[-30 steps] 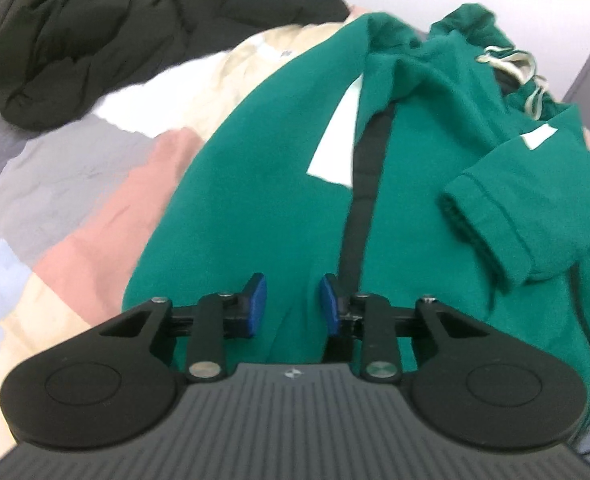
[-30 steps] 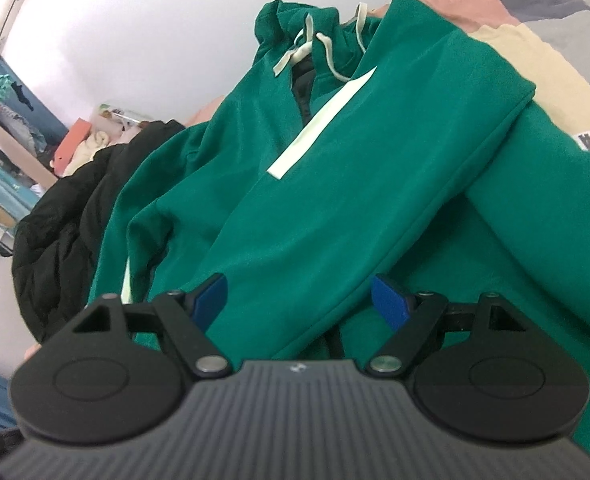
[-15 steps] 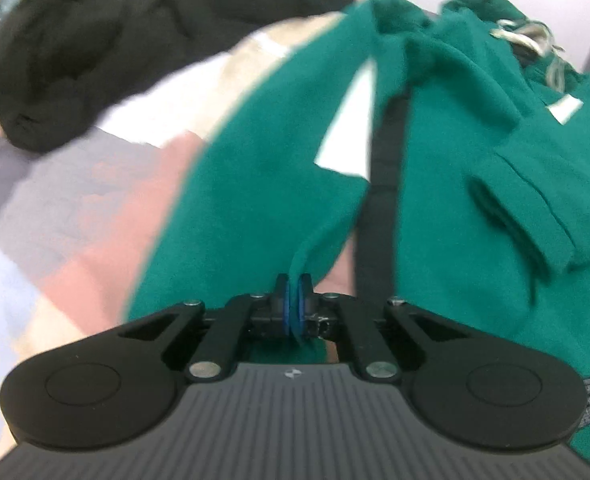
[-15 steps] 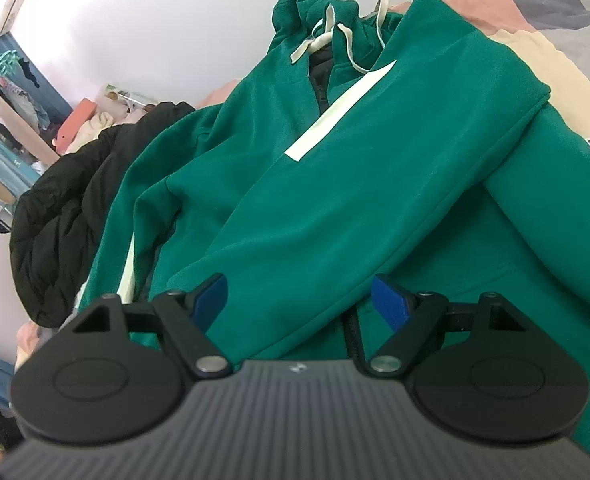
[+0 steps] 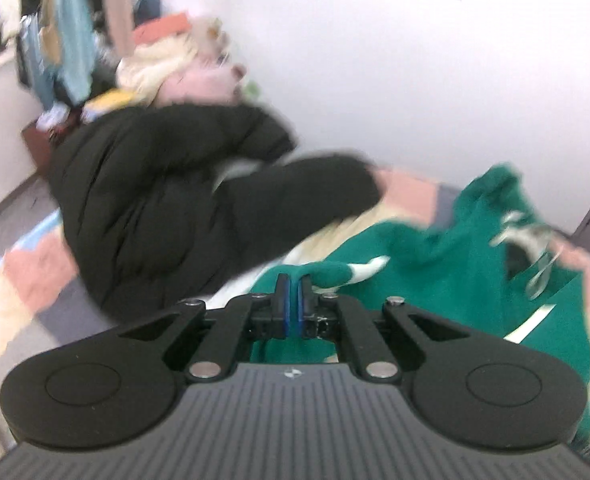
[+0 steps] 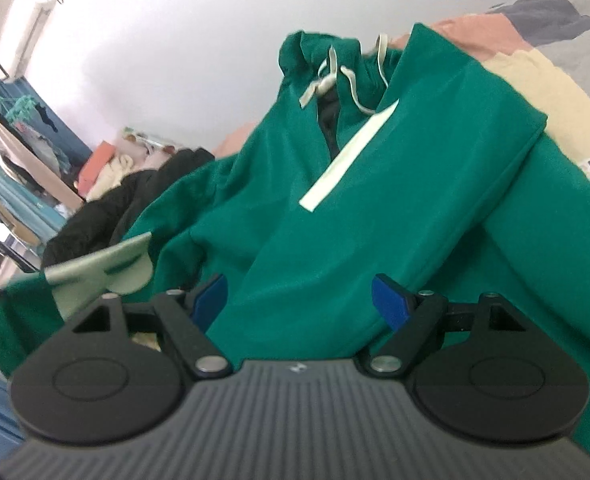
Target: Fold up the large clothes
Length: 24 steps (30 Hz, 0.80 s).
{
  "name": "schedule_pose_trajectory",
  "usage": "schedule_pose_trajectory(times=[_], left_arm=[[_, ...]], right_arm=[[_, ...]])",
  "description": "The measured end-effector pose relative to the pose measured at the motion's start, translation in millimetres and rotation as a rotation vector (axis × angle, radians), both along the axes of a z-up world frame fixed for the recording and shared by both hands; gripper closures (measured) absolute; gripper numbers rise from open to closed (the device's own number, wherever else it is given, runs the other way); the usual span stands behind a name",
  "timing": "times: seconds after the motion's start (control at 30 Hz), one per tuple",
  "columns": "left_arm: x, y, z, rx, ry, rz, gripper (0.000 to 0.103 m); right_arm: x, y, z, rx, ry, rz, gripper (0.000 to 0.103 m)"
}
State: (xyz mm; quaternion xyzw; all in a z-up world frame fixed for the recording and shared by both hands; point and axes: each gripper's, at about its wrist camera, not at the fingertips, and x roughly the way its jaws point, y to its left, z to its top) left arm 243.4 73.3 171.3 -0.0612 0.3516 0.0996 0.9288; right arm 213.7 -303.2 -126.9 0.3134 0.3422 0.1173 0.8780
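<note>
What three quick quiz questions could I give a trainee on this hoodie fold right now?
1. True or false: the right claw grips the green hoodie.
2. Which claw is shut on hoodie fabric? A) left B) right
3. Fill in: the dark garment beside the hoodie is a black ____.

Key:
1. False; its jaws stand open over the cloth.
2. A; the left claw pinches an edge of the hoodie.
3. Jacket.
</note>
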Motion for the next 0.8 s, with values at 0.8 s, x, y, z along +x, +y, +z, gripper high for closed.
schedule_pose_trajectory(times=[0.8], left_arm=[[96.7,-399.1,-96.8,0.078,0.147,-0.558,0.099]], right_arm=[[-20.6,-118.8,-34.0,0.104,-0.027,-0.3,0.02]])
